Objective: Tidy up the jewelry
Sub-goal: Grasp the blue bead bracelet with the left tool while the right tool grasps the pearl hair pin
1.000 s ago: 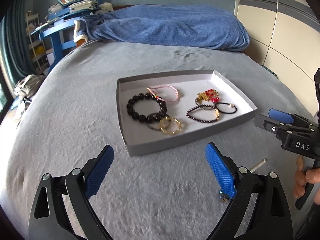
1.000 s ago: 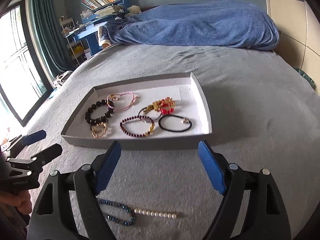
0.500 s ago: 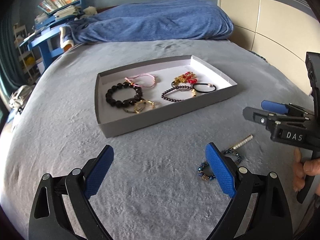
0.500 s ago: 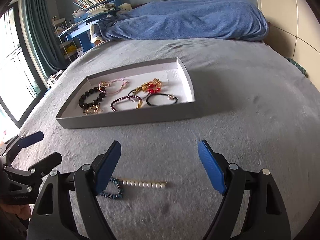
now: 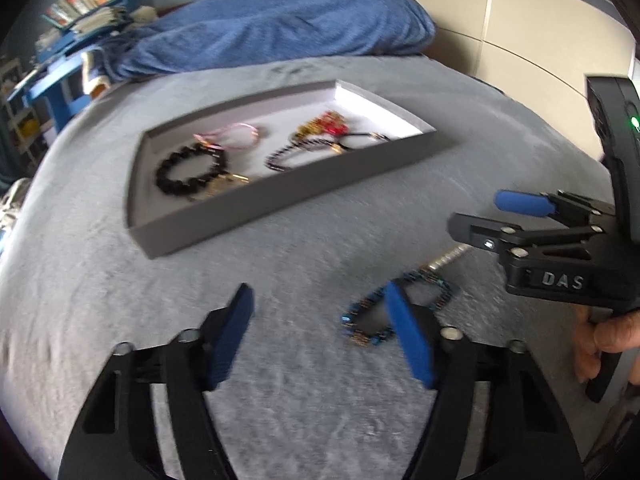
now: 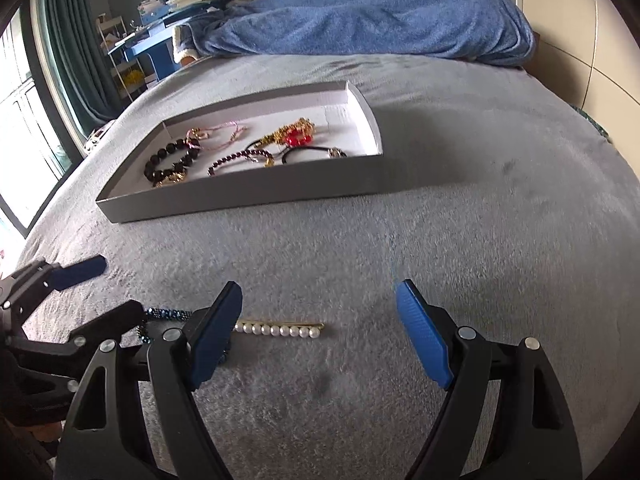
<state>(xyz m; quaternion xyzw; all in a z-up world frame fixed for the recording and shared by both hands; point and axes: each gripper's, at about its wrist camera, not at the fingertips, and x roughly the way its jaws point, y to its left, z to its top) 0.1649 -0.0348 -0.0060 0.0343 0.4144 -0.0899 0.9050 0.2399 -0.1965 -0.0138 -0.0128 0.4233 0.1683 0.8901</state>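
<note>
A grey tray [image 5: 280, 200] [image 6: 256, 196] on the bed holds several bracelets, among them a black bead one [image 5: 188, 168]. A blue bead bracelet [image 5: 432, 280] [image 6: 168, 314] and a pearl hair clip [image 6: 276, 330] [image 5: 446, 258] lie on the grey blanket in front of the tray. My left gripper [image 5: 316, 312] is open and empty, its right finger just over the blue bracelet. My right gripper [image 6: 318, 312] is open and empty, above the pearl clip. Each gripper shows in the other's view, the right [image 5: 500, 216] and the left [image 6: 100, 292].
A blue duvet [image 6: 360, 20] is heaped at the far end of the bed. A blue desk with books [image 6: 168, 8] and a window with curtains [image 6: 48, 64] stand to the left. Cream wardrobe panels [image 5: 520, 32] are on the right.
Both grippers have moved back from the tray and down toward the blanket. The left one has swung right, so the blue bracelet now lies at its right finger.
</note>
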